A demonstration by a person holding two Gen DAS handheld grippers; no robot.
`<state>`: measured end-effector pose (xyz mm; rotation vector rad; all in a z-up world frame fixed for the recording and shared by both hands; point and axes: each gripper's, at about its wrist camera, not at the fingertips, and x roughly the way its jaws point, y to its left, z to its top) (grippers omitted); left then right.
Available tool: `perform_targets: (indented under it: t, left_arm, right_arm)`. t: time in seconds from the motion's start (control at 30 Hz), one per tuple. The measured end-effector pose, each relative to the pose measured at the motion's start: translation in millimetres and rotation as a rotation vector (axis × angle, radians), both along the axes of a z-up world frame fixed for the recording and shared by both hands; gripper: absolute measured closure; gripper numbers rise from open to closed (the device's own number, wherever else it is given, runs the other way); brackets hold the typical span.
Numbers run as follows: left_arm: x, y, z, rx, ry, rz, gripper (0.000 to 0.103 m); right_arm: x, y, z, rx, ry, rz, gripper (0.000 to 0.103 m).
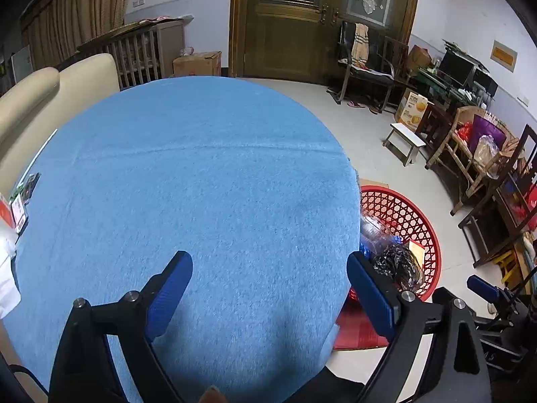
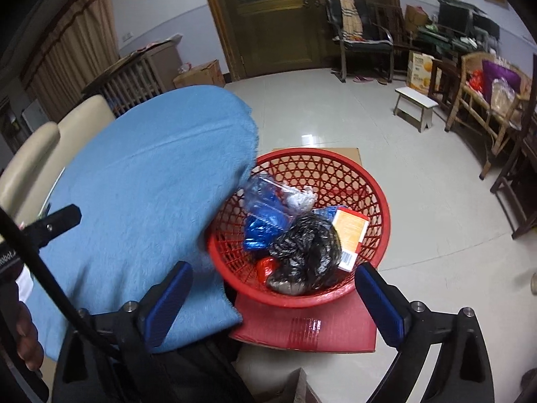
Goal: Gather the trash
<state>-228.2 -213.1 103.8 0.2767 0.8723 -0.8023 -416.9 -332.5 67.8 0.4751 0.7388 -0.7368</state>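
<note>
A red lattice basket (image 2: 352,181) stands on a red cardboard sheet (image 2: 312,329) on the floor, beside the blue-clothed table (image 2: 141,184). It holds a crumpled black bag (image 2: 305,245), an orange box (image 2: 350,231), blue foil wrappers (image 2: 265,215) and white crumpled paper (image 2: 302,199). My right gripper (image 2: 273,278) is open and empty, just above the basket's near rim. My left gripper (image 1: 270,268) is open and empty over the blue tablecloth (image 1: 201,174). The basket (image 1: 402,215) shows to its right, partly hidden by the table.
A cream sofa (image 1: 50,100) stands left of the table, with papers and small items (image 1: 16,208) at the table's left edge. A white stool (image 2: 416,104), wooden chairs (image 2: 476,107), a black chair (image 2: 362,40) and cardboard boxes (image 2: 201,74) ring the tiled floor.
</note>
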Motion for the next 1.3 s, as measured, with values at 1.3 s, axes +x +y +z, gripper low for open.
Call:
perform_targets:
  t: [1.3]
  left_arm:
    - [-26, 7, 8, 0.004, -0.067, -0.019, 0.01]
  right_arm:
    - [-9, 19, 14, -0.074, -0.005, -0.018, 0.0]
